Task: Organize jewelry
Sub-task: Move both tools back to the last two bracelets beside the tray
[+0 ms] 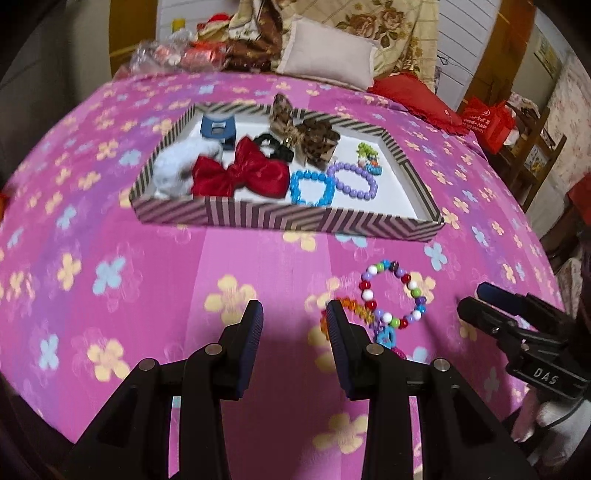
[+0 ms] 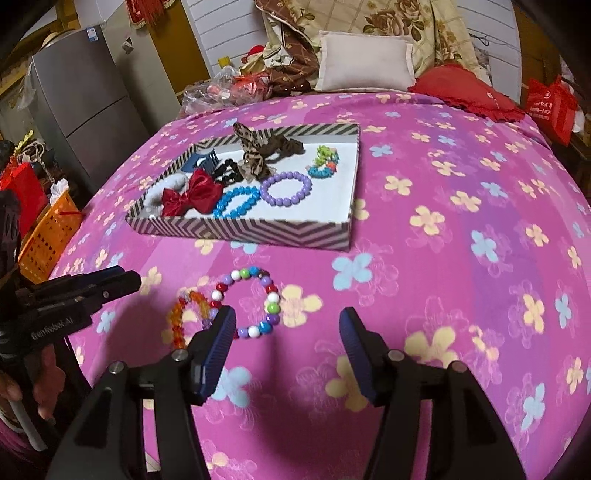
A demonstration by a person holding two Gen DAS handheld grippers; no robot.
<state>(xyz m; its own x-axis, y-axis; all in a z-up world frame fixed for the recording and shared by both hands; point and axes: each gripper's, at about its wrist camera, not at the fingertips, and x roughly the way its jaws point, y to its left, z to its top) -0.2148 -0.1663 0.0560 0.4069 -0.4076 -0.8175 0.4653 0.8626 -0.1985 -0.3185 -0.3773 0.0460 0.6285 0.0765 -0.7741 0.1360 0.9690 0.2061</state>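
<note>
A multicolour bead bracelet [image 1: 369, 294] [image 2: 273, 297] and an orange bead bracelet [image 1: 356, 308] [image 2: 177, 317] lie together on the pink flowered bedspread, in front of a striped tray [image 1: 280, 218] [image 2: 258, 230]. The tray holds a red bow [image 1: 243, 171], a blue bracelet [image 1: 295, 184], a purple bracelet [image 1: 351, 167], a leopard bow [image 1: 306, 133] and other hair pieces. My left gripper [image 1: 294, 314] [image 2: 125, 278] is open and empty, its right finger over the orange beads. My right gripper [image 2: 288, 317] [image 1: 476, 299] is open and empty, the multicolour bracelet just past its left finger.
Pillows [image 2: 365, 62], a folded floral quilt [image 2: 399, 18] and a red cushion [image 2: 465, 92] crowd the bed's far end. An orange basket [image 2: 48, 236] and a grey fridge [image 2: 85, 96] stand off the bed's left side. Bare bedspread [image 2: 480, 258] stretches to the right of the tray.
</note>
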